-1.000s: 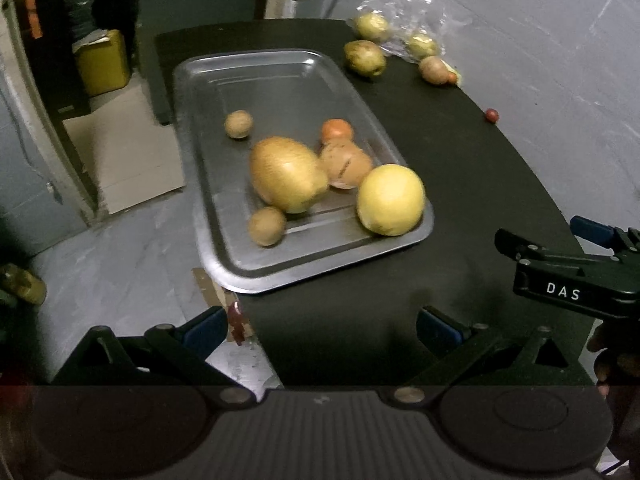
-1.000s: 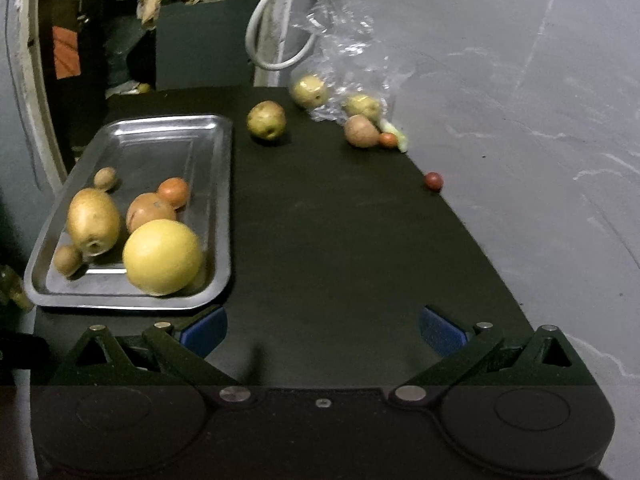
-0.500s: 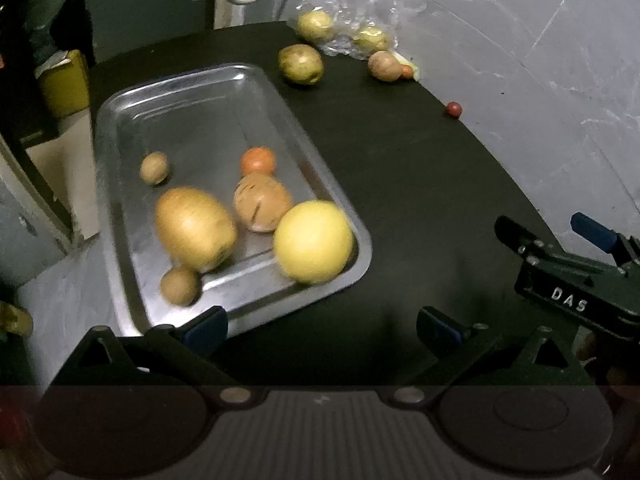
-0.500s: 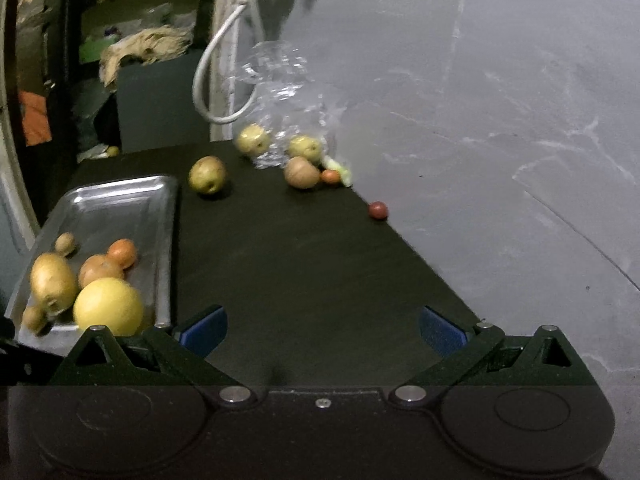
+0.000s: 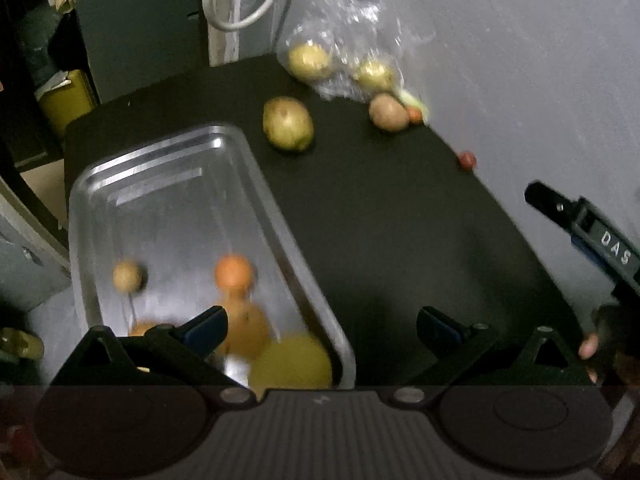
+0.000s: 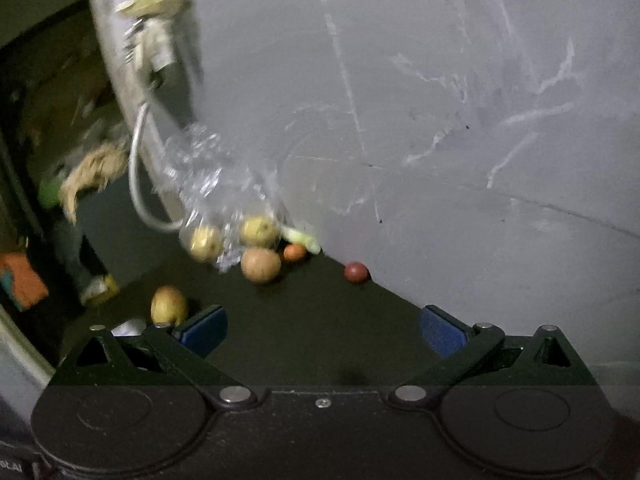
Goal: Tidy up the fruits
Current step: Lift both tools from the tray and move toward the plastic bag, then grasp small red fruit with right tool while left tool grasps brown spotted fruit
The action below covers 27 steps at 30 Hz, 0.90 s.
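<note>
Both grippers wide open and empty over the dark desk (image 5: 400, 220).
Left gripper (image 5: 320, 330) above steel tray (image 5: 280, 216) holding orange fruit (image 5: 234, 272) and yellow fruit (image 5: 292, 364); right gripper (image 6: 322, 330) aimed toward plastic bag (image 6: 216, 200), brown fruit (image 6: 260, 265) just beside.

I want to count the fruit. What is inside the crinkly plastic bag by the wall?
Two yellowish round fruits show through the clear plastic bag: one on the left, another beside it. The crumpled folds are blurry, so anything smaller tucked behind them cannot be seen.
</note>
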Motion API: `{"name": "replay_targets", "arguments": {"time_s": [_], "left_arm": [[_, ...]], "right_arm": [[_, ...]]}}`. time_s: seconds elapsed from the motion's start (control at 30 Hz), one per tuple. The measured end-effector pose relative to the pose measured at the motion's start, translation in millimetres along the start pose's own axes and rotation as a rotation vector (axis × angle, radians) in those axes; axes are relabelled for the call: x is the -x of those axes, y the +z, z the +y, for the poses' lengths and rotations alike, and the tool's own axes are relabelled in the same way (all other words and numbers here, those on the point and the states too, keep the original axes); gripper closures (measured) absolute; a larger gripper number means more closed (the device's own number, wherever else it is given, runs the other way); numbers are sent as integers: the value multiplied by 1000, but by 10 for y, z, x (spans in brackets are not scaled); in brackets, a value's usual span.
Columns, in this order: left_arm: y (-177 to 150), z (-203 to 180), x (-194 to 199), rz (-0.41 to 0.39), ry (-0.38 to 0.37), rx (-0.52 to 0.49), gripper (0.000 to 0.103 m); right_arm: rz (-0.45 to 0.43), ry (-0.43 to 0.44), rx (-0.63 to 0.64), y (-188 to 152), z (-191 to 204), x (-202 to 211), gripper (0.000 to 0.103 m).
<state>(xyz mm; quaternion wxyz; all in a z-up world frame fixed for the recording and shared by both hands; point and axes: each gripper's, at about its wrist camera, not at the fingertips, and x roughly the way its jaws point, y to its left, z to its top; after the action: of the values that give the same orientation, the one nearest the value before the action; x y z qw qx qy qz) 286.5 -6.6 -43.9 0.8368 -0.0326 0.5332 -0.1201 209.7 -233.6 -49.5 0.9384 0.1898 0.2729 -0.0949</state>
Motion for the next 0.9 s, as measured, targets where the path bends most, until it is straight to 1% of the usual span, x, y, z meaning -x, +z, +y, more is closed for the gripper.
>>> {"name": "replay_targets", "arguments": {"time_s": [0.17, 0.27, 0.47, 0.57, 0.6, 0.67, 0.77, 0.9], "left_arm": [[496, 55, -150, -29, -19, 69, 1], [790, 35, -251, -62, -32, 83, 1], [1272, -143, -597, -78, -60, 62, 1], [1434, -257, -789, -76, -71, 36, 1], [1483, -300, -861, -77, -76, 24, 1], [1554, -371, -1005, -74, -83, 7, 1], [1649, -465, -1226, -52, -86, -6, 1], [1739, -581, -1465, -28, -79, -19, 1]], "right_arm": [[4, -7, -71, 95, 71, -362, 1], [-11, -56, -97, 113, 157, -584, 1], [5, -157, -132, 89, 165, -1010, 8], [30, -189, -155, 75, 90, -1194, 12], [35, -188, -157, 71, 61, -1245, 15], [38, -177, -153, 65, 13, -1316, 17], [43, -158, -139, 46, -31, -1407, 23], [71, -138, -151, 16, -53, -1523, 33]]}}
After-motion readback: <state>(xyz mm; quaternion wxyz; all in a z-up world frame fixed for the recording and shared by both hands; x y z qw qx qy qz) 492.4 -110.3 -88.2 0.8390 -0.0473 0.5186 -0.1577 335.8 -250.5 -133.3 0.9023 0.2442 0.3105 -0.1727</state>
